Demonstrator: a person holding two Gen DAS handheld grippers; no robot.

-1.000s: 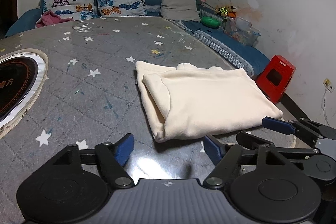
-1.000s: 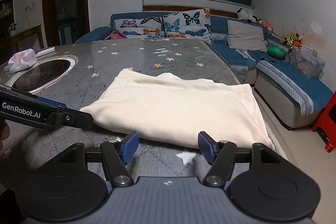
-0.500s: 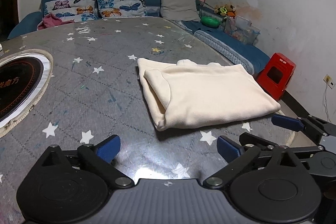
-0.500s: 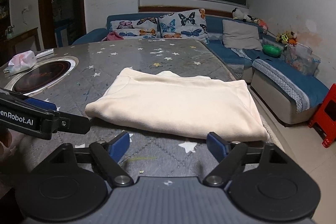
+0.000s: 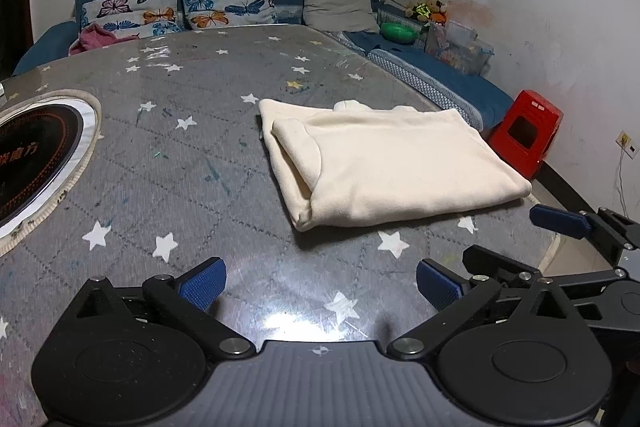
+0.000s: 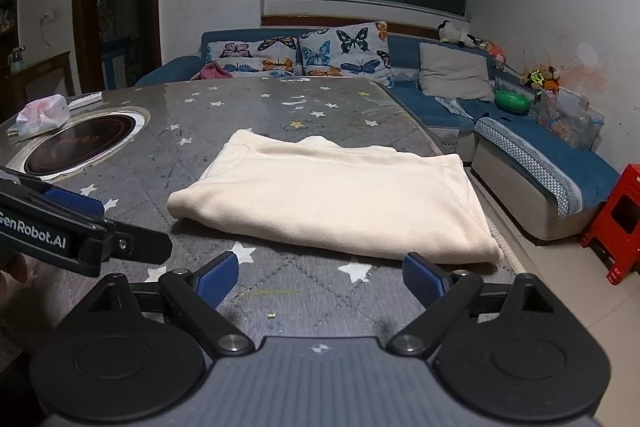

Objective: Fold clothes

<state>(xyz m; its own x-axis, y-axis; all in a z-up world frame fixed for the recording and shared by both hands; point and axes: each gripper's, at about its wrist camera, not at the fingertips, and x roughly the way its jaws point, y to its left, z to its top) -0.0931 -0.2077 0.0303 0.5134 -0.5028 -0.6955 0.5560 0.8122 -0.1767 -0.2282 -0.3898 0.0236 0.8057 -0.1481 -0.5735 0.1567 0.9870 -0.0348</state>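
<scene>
Cream garment (image 5: 392, 167) lies folded into a neat layered rectangle near the right edge of the star-patterned surface (image 5: 168, 131). Left gripper (image 5: 320, 283) and right gripper (image 6: 320, 277) hover just short of it, jaws spread, holding nothing. Folding looks complete; whether another fold is wanted, I cannot tell.

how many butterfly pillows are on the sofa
2: one butterfly pillow sits left, the other butterfly pillow right beside it, both against the sofa back. The table edge may hide more.
</scene>
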